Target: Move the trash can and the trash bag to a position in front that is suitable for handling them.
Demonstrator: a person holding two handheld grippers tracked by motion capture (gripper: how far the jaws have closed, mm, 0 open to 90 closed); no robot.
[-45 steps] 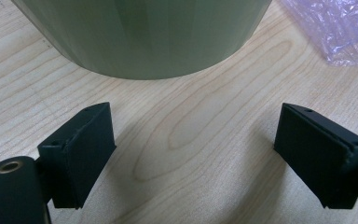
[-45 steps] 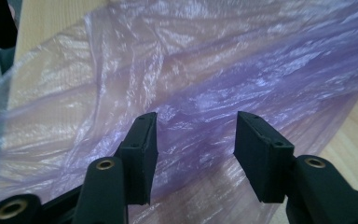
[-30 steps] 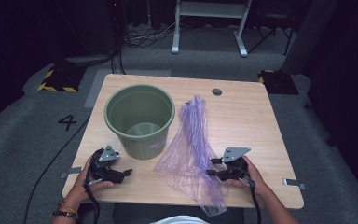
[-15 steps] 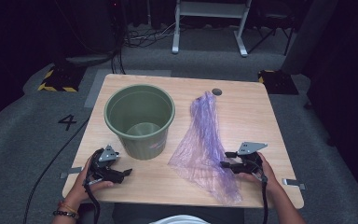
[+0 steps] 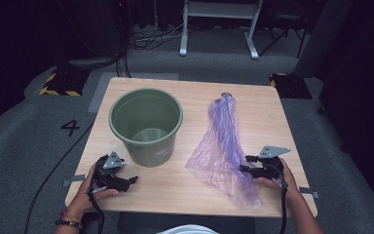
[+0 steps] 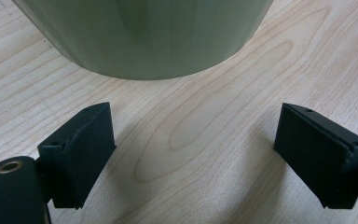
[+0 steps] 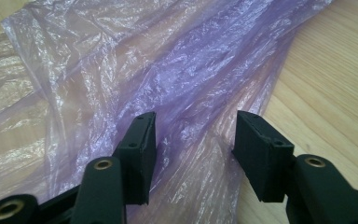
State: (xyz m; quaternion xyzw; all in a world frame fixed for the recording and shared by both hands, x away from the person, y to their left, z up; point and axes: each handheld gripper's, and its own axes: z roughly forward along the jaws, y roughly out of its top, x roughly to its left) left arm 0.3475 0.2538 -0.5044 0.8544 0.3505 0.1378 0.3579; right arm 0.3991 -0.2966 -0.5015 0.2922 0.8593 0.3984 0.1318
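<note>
Item one: right hand-held gripper [image 5: 246,164], in our right hand at the near right of the desk [image 5: 272,102]. Its jaws stand partly apart and have just been opening a little; the purple bag [image 5: 226,146] lies under and between them, but the pads do not press on it, so we hold nothing.

Item two: bag, thin, crinkled, see-through plastic. It lies flat on the desk, touching the right gripper's tips, spread wide beside them and narrowing to a bunched end well beyond them at the far edge.

Item three: left hand-held gripper [image 5: 131,181], in our left hand at the near left. Jaws wide apart, bare wood between them, nothing held.

Item four: green bucket [image 5: 146,124], upright, just ahead of the left gripper, not touching it.
</note>
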